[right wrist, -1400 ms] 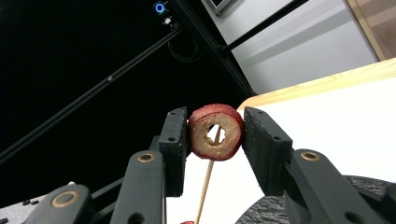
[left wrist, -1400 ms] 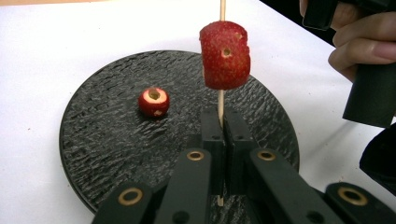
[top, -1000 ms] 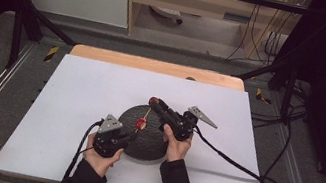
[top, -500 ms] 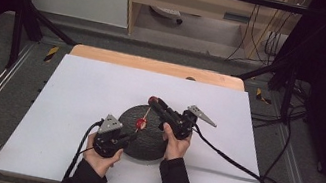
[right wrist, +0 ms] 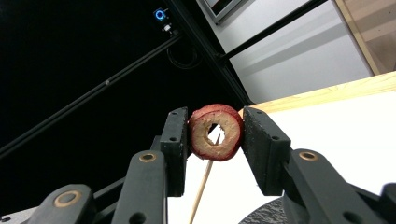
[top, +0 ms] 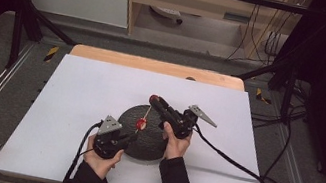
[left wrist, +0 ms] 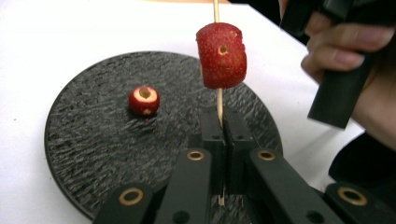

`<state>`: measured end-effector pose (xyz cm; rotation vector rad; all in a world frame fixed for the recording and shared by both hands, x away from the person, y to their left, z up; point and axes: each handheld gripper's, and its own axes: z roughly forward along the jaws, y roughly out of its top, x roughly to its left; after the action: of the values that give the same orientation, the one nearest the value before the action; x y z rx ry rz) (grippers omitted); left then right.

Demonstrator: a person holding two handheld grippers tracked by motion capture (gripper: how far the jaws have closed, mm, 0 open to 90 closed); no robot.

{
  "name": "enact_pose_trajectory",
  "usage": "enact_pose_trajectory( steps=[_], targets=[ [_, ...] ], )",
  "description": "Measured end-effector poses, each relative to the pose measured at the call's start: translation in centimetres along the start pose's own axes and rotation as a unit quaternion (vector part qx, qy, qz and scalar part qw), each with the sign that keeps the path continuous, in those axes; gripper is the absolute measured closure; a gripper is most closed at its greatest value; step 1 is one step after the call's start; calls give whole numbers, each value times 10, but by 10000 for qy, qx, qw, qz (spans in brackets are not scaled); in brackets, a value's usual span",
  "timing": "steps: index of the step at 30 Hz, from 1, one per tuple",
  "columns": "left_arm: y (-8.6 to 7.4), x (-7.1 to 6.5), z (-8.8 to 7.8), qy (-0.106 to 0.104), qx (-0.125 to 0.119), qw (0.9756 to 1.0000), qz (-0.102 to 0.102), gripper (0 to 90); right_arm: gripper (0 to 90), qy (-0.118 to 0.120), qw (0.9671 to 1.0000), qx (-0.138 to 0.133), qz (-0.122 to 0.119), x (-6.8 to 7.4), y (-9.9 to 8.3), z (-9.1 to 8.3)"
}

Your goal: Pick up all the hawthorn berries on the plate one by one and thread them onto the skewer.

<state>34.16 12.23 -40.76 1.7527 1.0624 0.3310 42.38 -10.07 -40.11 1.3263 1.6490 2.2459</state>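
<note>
A thin wooden skewer (left wrist: 218,100) stands upright with my left gripper (left wrist: 223,116) shut on its lower end. A red strawberry piece (left wrist: 221,56) is threaded on it, a little above the jaws. My right gripper (right wrist: 215,132) is shut on a ring-shaped red fruit piece (right wrist: 205,140), and the skewer's tip (right wrist: 212,137) shows through its hole. In the high view the left gripper (top: 130,138) is at the near edge of the black round plate (top: 152,143), and the right gripper (top: 154,100) is above its far edge. Another red fruit piece (left wrist: 144,100) lies on the plate (left wrist: 88,140).
The plate sits on a white board (top: 74,96) over a wooden table (top: 155,65). Cables (top: 239,163) trail from both grippers toward the near right. The person's right hand (left wrist: 355,70) is close beside the skewer. Metal frame bars (top: 27,17) stand beyond the board.
</note>
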Motion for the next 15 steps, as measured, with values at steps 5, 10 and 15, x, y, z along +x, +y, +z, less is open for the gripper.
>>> enact_pose_trajectory(
  steps=[5,10,15],
  targets=[
    [-1,-2,3,51,-51,10000,-8,884,624,62,10000,-7,44,1,-2,-1],
    [-3,-2,4,105,-57,9999,15,883,624,45,9998,76,198,2,-1,-2],
    [-2,-2,2,152,-145,9998,42,884,625,-5,9989,158,435,1,1,-1]
  ],
)
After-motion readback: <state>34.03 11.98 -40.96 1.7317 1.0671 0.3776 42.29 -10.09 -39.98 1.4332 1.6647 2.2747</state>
